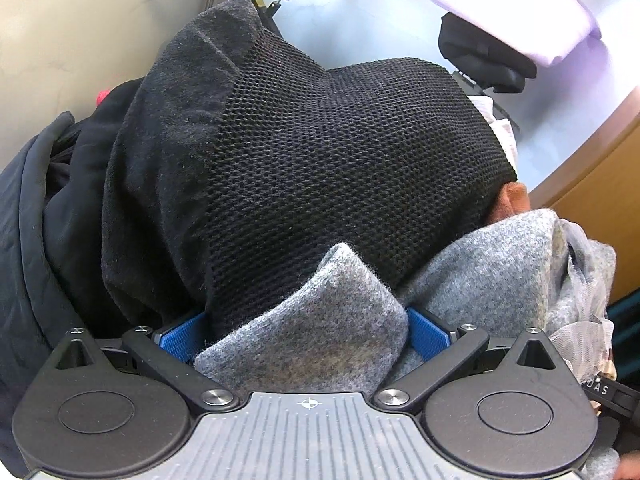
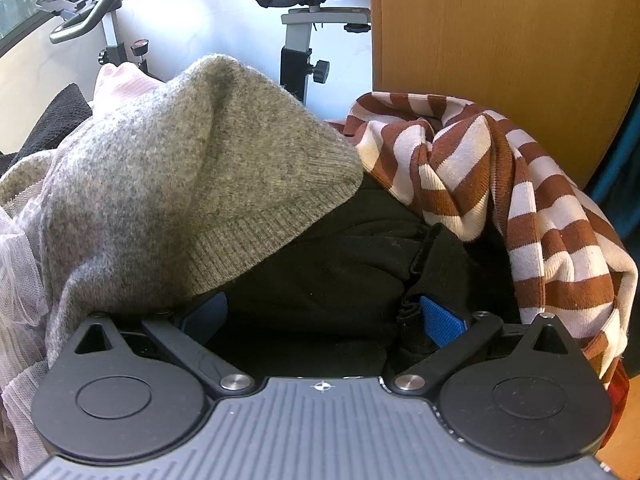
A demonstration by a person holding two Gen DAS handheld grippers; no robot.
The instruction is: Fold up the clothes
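Here both jaws stand apart — grey knit [image 1: 304, 344] bunched between left, black cloth [image 2: 332, 272] between right.

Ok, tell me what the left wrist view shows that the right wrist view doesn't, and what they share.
Only the left wrist view shows the black mesh garment up close, the dark jacket beside it, and grey felt fabric lying between the left gripper fingers. Only the right wrist view shows the brown-and-white striped top, the wooden panel, and black cloth between the right gripper fingers. Both show the grey knit sweater, the exercise bike, and spread jaws.
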